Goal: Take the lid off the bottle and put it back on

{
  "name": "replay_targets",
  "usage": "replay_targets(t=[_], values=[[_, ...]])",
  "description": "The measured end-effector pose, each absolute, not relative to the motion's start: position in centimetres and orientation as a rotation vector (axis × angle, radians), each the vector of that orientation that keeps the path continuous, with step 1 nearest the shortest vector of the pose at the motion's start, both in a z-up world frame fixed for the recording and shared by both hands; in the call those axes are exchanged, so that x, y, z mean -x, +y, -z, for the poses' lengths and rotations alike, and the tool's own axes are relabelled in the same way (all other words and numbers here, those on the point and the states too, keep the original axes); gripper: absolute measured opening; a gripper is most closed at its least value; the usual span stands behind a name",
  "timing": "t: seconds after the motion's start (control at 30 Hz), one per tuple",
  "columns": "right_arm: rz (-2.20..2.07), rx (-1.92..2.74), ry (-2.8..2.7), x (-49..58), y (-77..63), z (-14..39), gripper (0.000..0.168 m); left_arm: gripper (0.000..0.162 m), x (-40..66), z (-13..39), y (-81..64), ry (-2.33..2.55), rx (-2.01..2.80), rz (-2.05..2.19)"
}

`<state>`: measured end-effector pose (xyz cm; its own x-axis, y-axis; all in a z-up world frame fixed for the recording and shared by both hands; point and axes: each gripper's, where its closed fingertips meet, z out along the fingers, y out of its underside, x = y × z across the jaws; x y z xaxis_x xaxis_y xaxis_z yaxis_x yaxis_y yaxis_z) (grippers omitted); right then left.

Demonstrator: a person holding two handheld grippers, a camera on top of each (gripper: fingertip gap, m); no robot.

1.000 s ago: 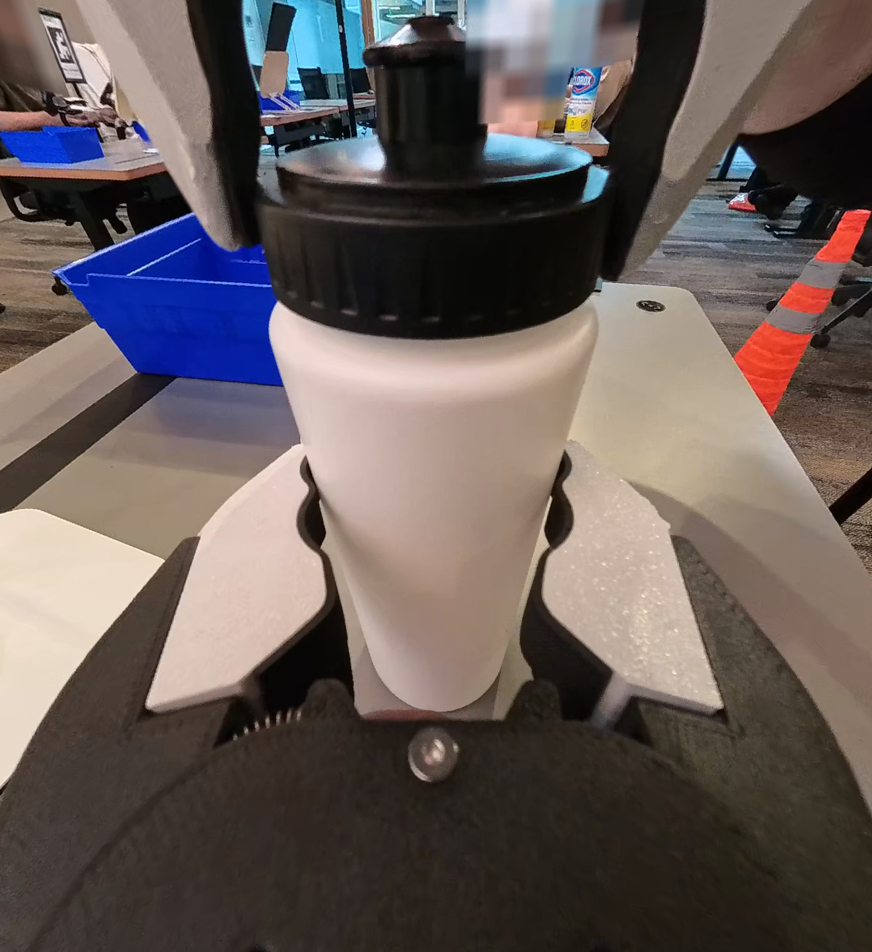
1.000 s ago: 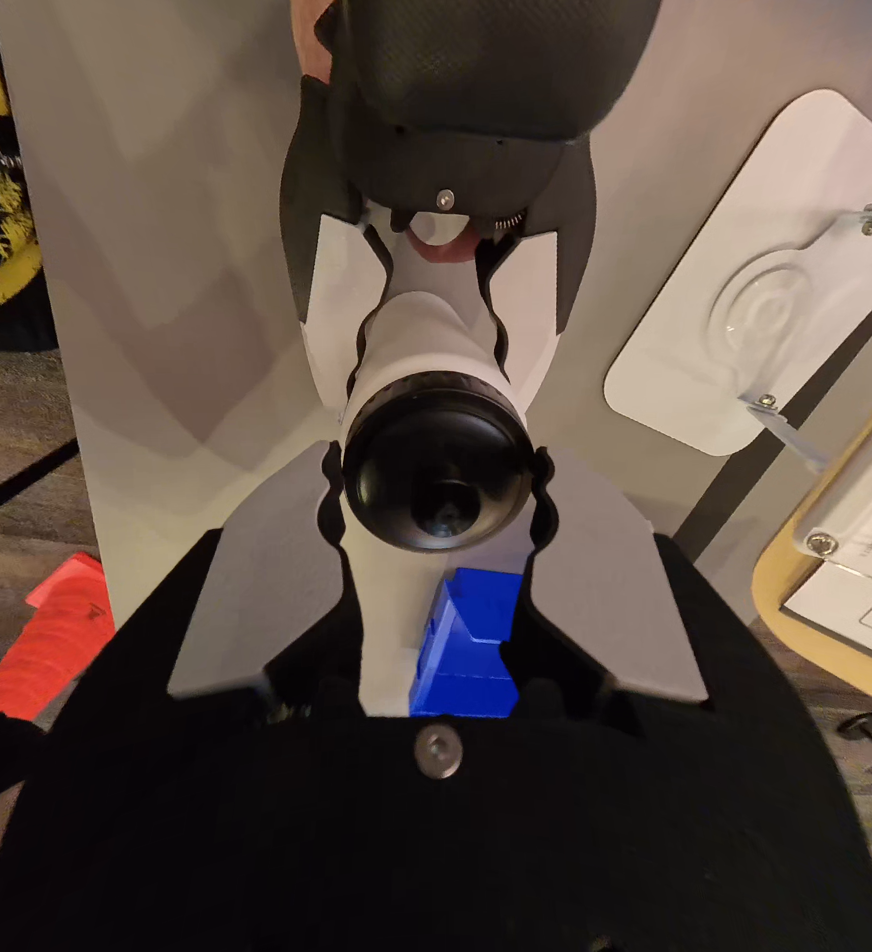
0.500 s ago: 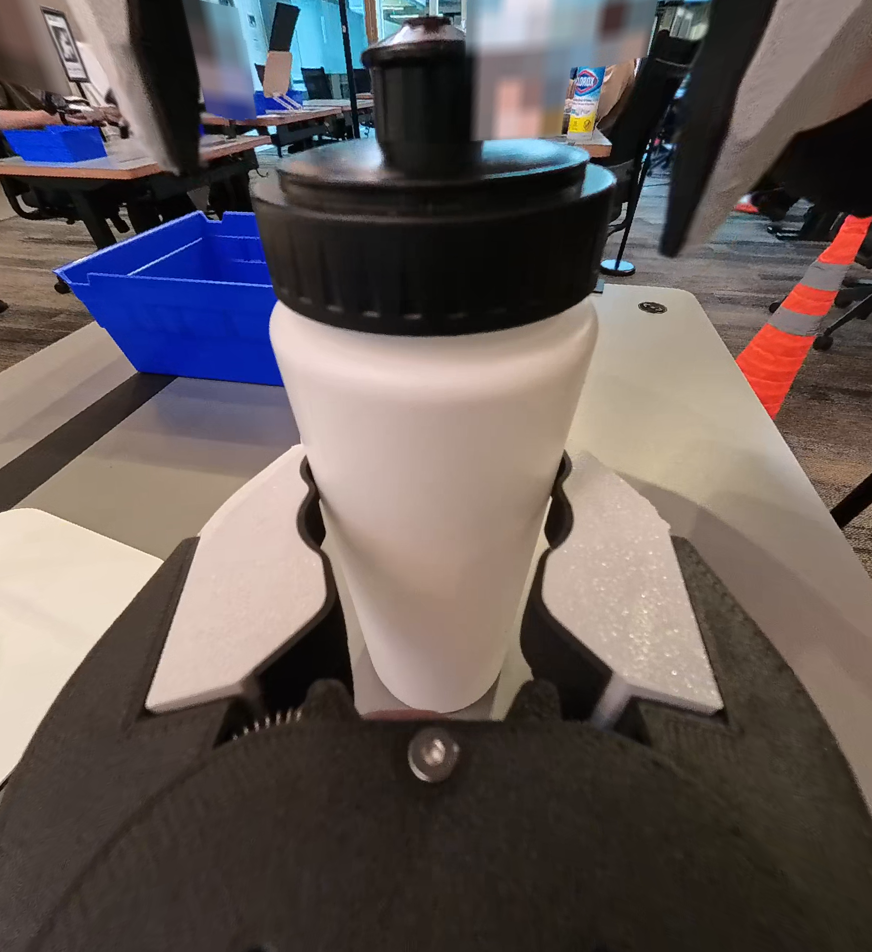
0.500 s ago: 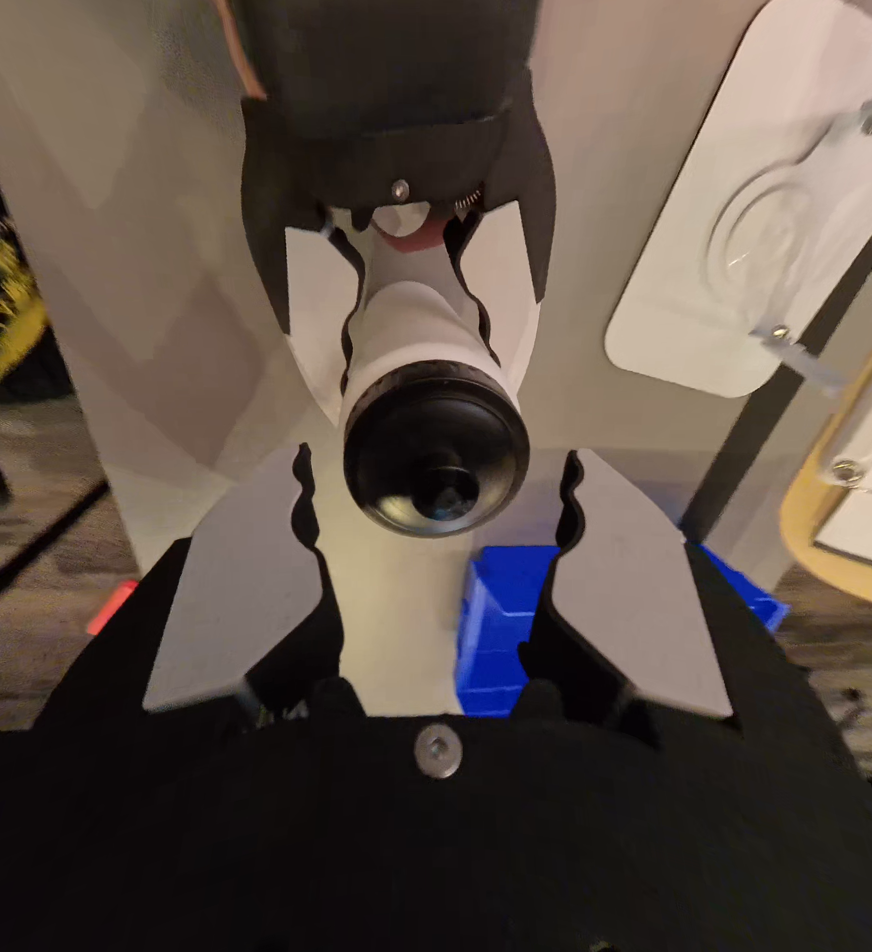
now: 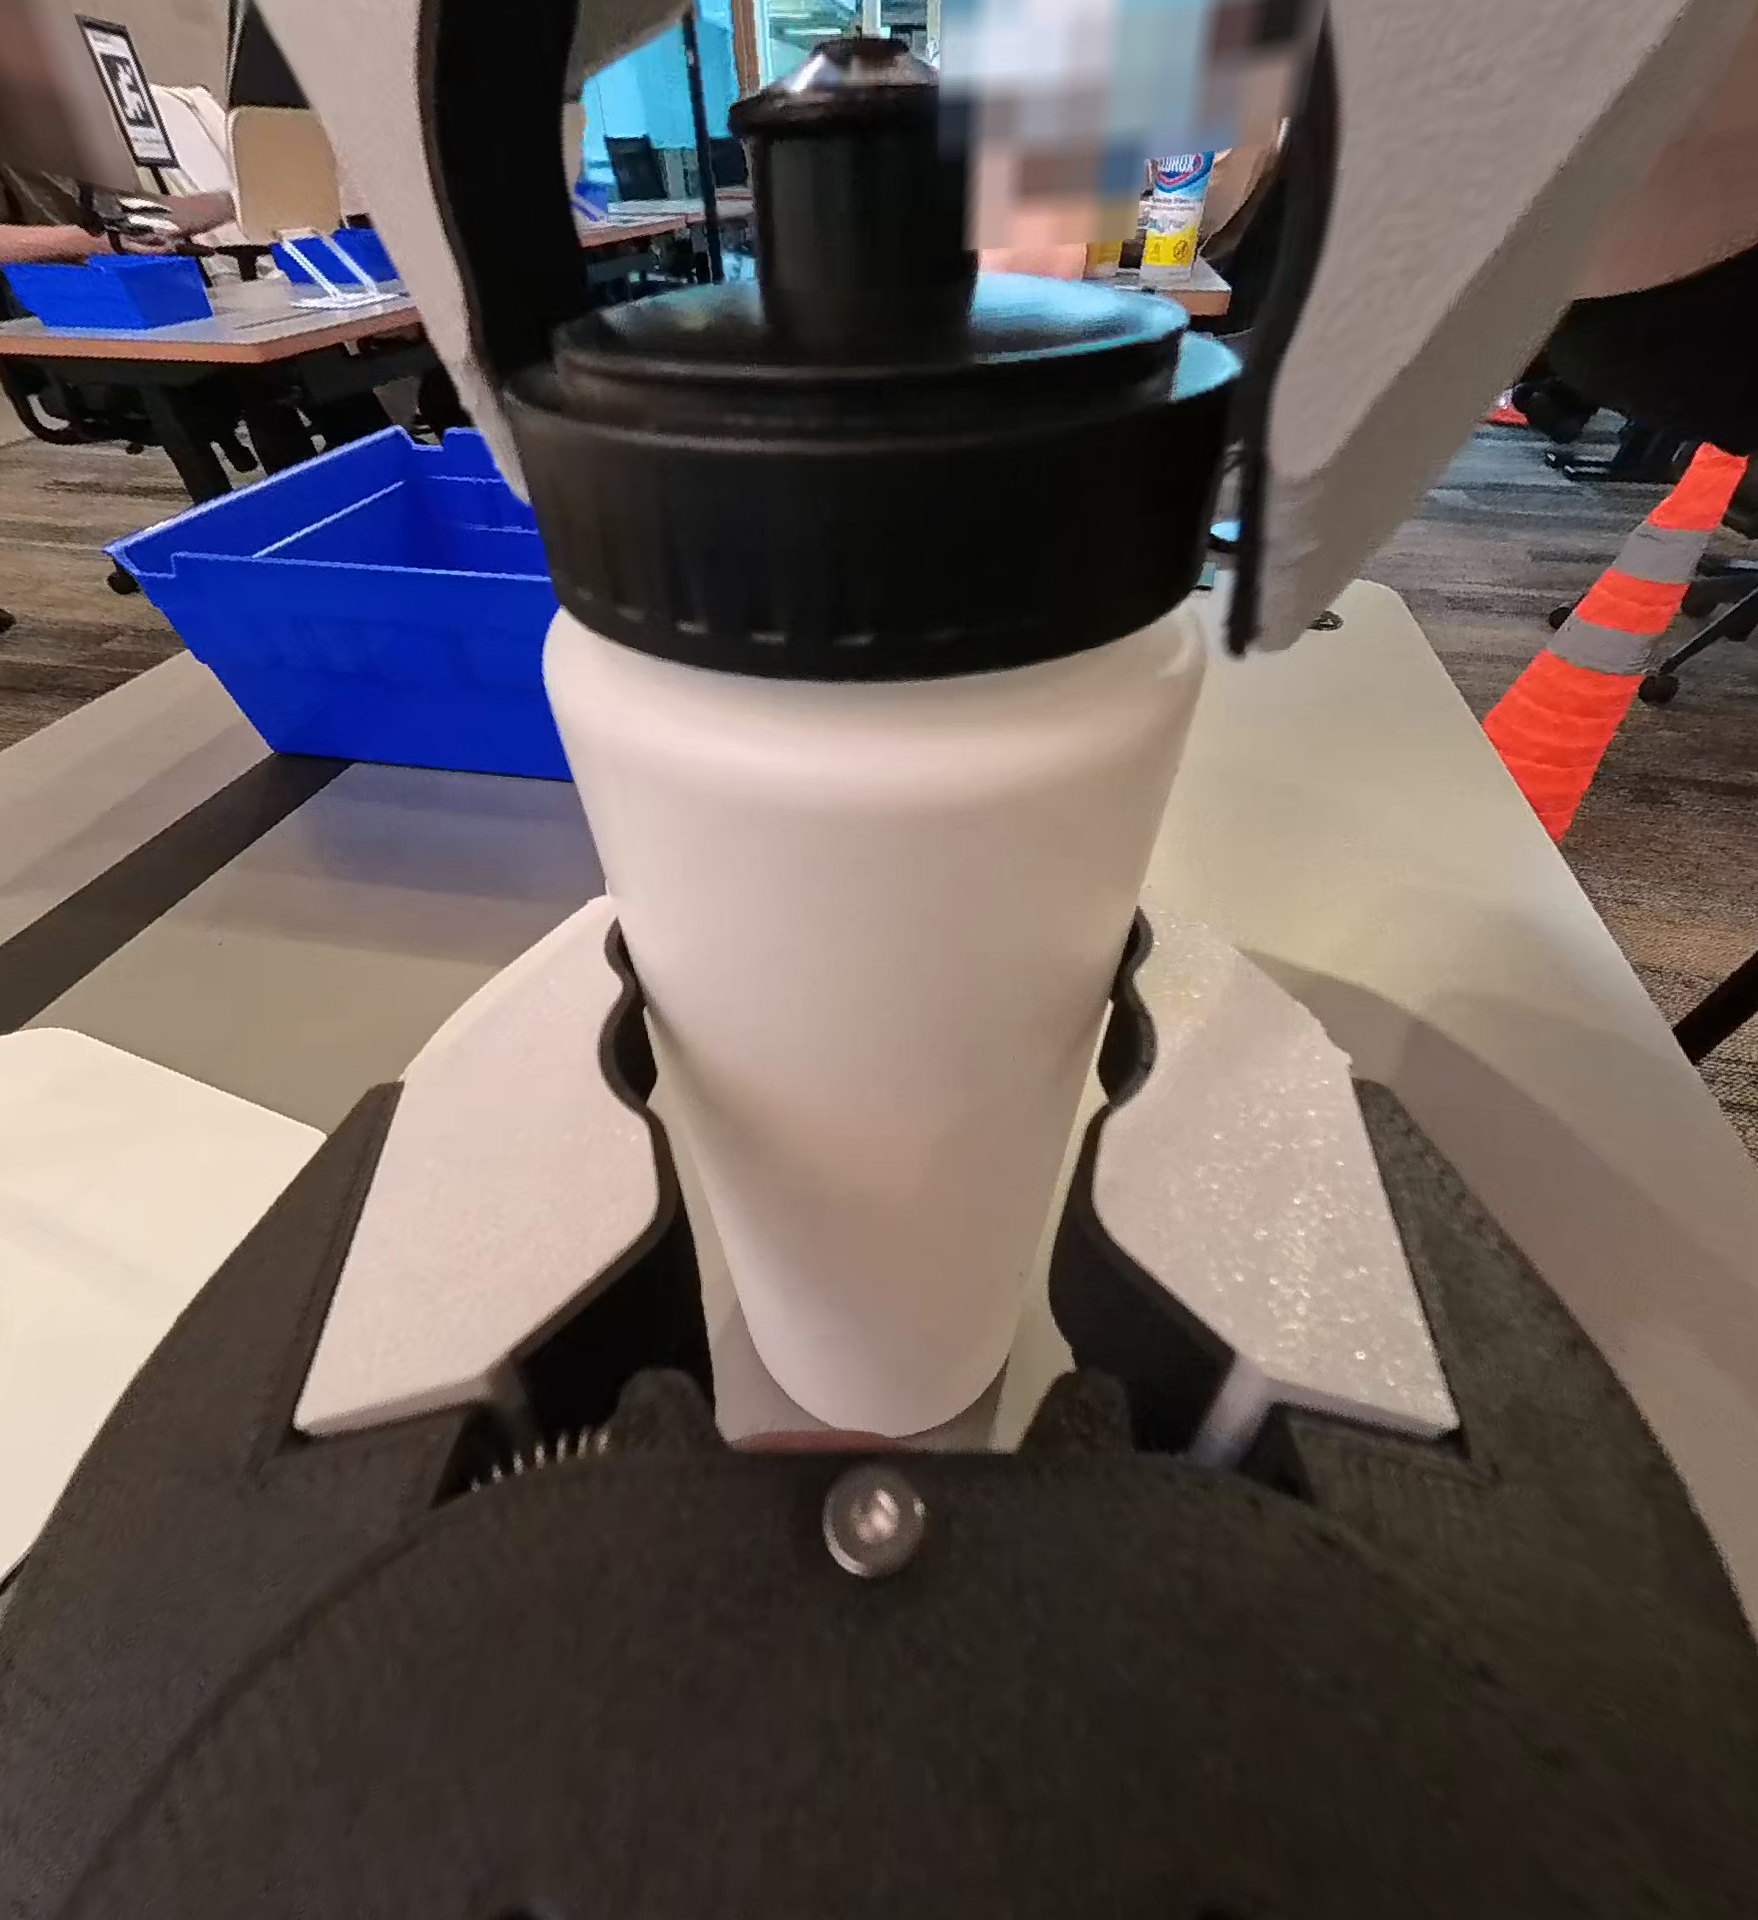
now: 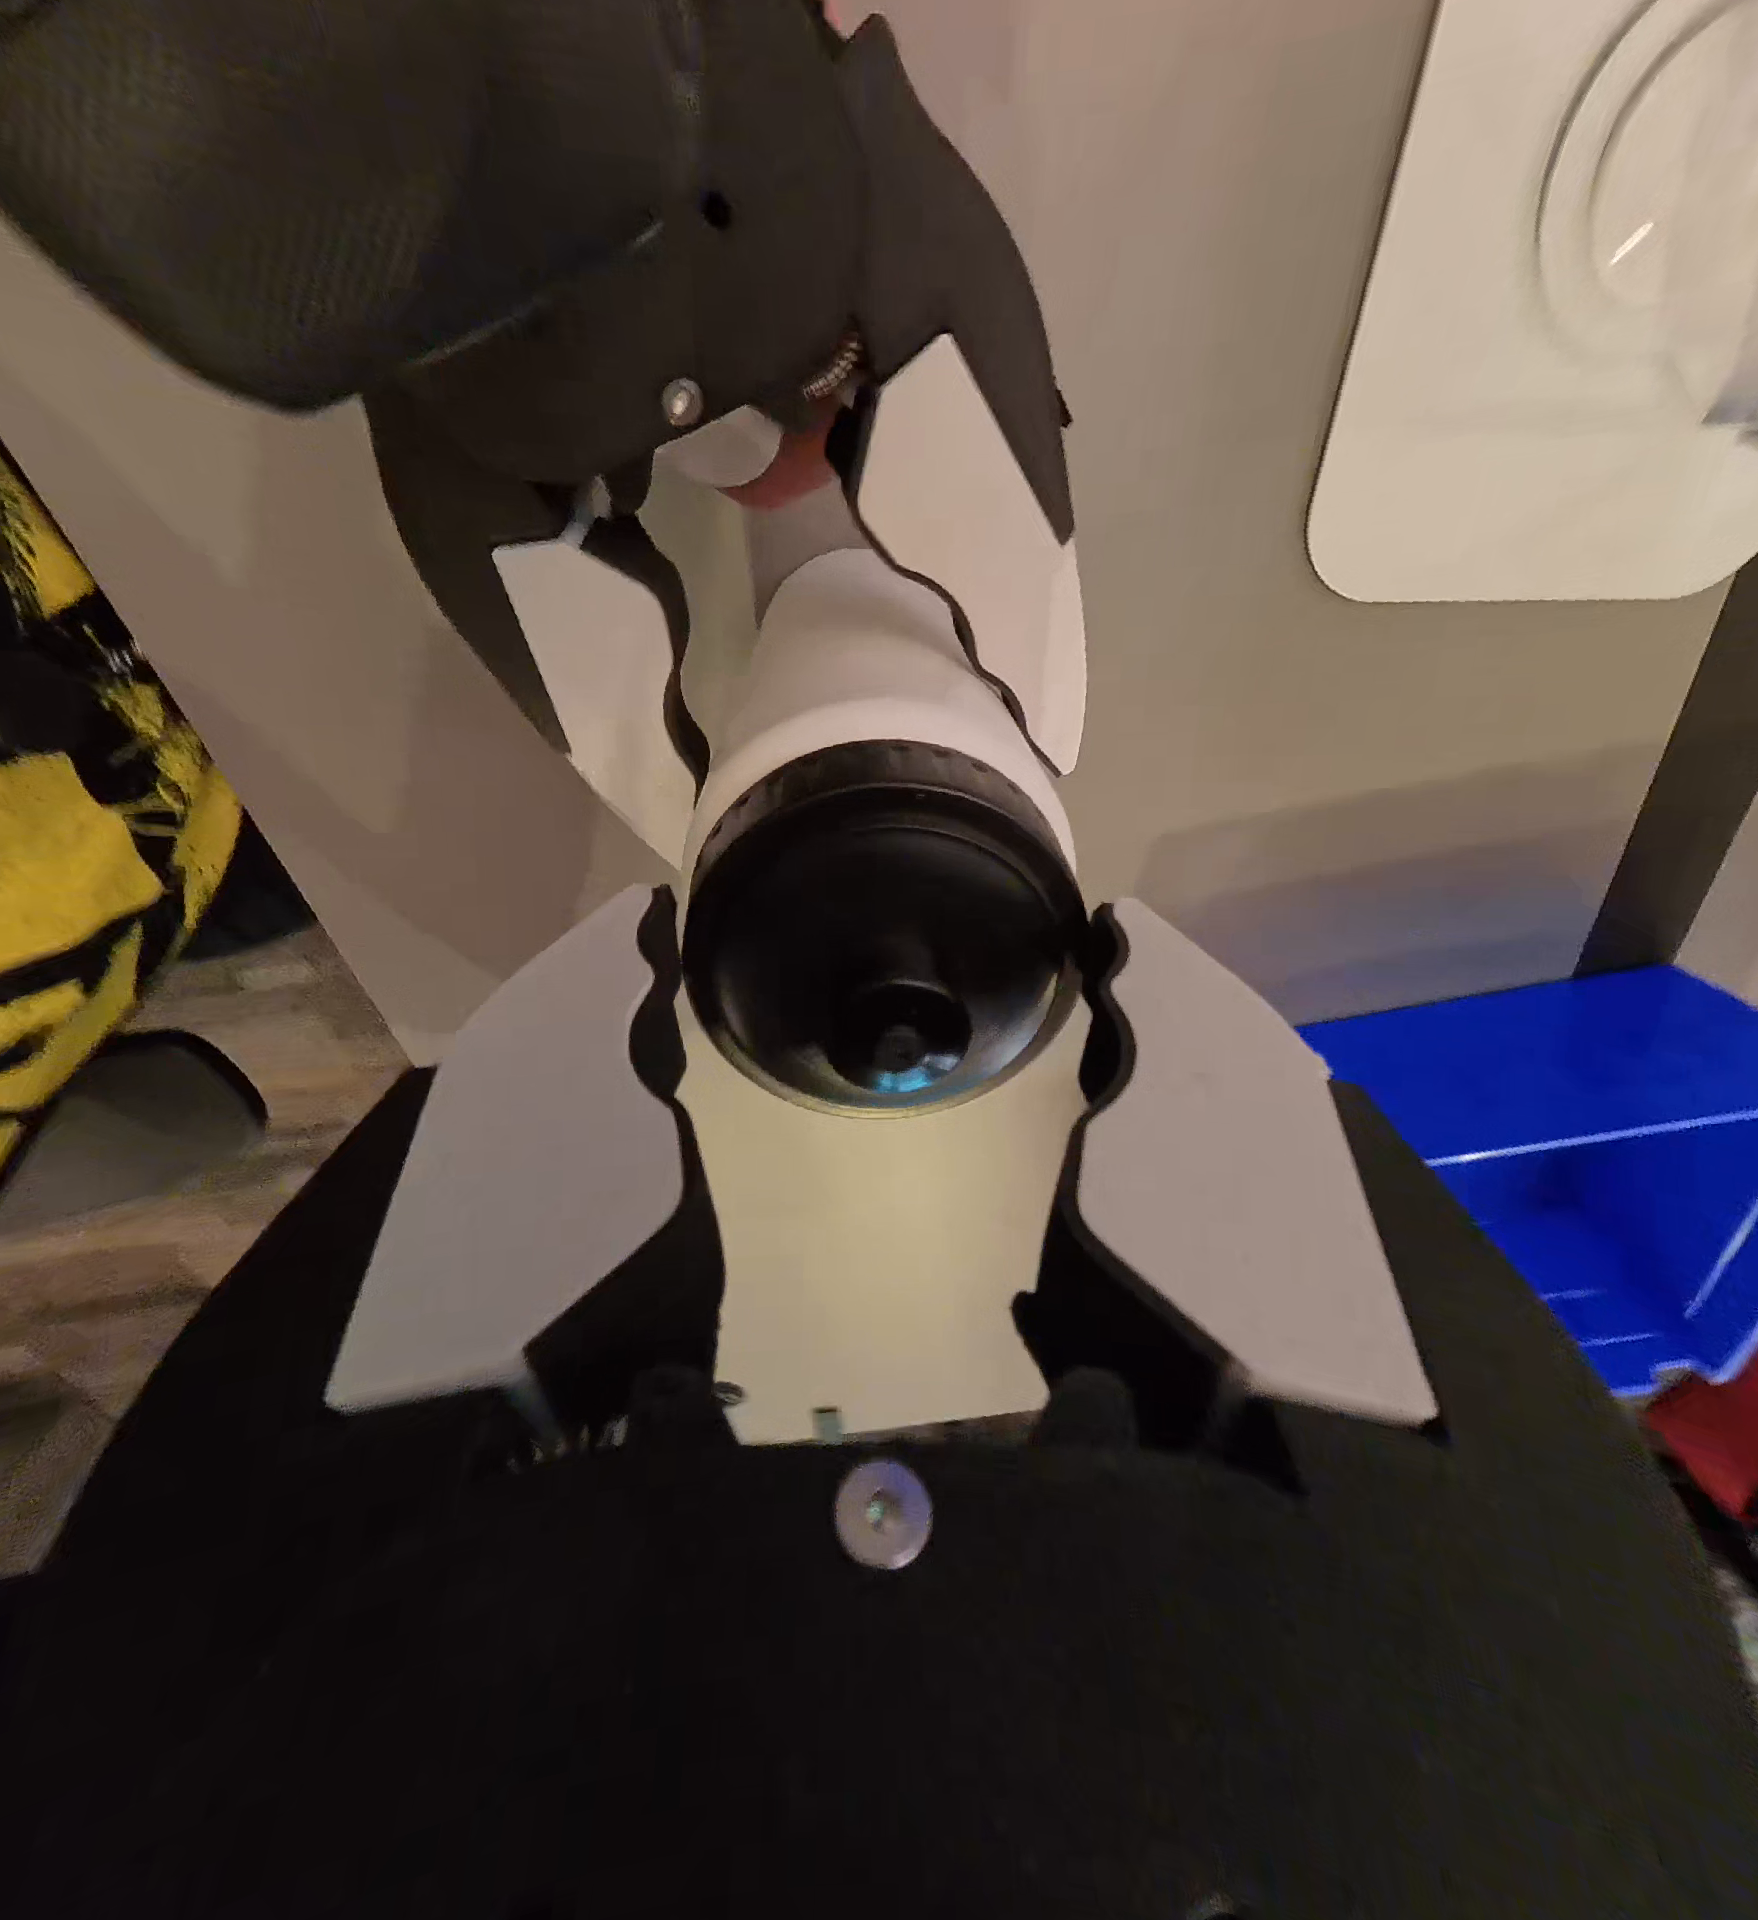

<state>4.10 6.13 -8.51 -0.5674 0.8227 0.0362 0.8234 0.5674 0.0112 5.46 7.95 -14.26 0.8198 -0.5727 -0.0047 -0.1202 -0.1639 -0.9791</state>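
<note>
Two grippers on white bottle point(image 5: 875, 935) above gray table point(image 5: 1322, 831). Left gripper point(image 5: 875, 1039) pinching body. Right gripper point(image 6: 880, 997) pinching black lid point(image 6: 880, 935). Bottle smooth, hard, maybe slippery; hold lid's bumpy rim.

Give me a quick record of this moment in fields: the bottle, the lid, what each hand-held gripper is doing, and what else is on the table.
bottle: white bottle, upright on the grey table
lid: black lid with spout, seated on the bottle
left hand-held gripper: shut on the bottle's lower body
right hand-held gripper: reaching from above, fingers on either side of the lid; actual contact unclear
other items: blue bin behind the bottle, white board at the near left
beyond the table: orange cone on the floor
</note>
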Motion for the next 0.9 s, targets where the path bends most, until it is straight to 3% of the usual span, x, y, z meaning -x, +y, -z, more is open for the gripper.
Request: replay_targets(t=[0.07,0.17,0.27,0.33,0.43,0.63,0.73,0.83,0.9], values=[[0.034,1.296,-2.831,-4.27,6.12,8.34,0.091,0.085,-5.45,14.27,7.90,0.545,1.713,0.434],[0.040,1.015,-2.894,-4.20,6.18,7.90,0.094,0.085,-5.46,14.27,7.93,0.543,1.712,0.436],[0.031,0.858,-2.933,-3.99,5.76,8.06,0.090,0.085,-5.47,14.26,7.97,0.542,1.709,0.440],[0.086,0.834,-2.943,-4.00,6.20,8.45,0.076,0.085,-5.48,14.26,7.95,0.543,1.708,0.440],[0.069,0.901,-2.935,-4.01,6.24,8.64,0.075,0.085,-5.47,14.27,7.92,0.545,1.709,0.440],[0.019,1.515,-2.730,-4.23,6.36,8.80,0.076,0.085,-5.56,14.26,8.04,0.540,1.711,0.441],[0.003,1.456,-2.777,-4.29,6.20,8.85,0.078,0.085,-5.60,14.27,7.94,0.544,1.712,0.435],[-0.016,1.300,-2.829,-4.08,6.58,8.70,0.101,0.085,-5.60,14.28,7.90,0.545,1.712,0.435],[-0.034,1.177,-2.860,-3.83,6.52,8.43,0.102,0.085,-5.61,14.28,7.93,0.544,1.712,0.437]])
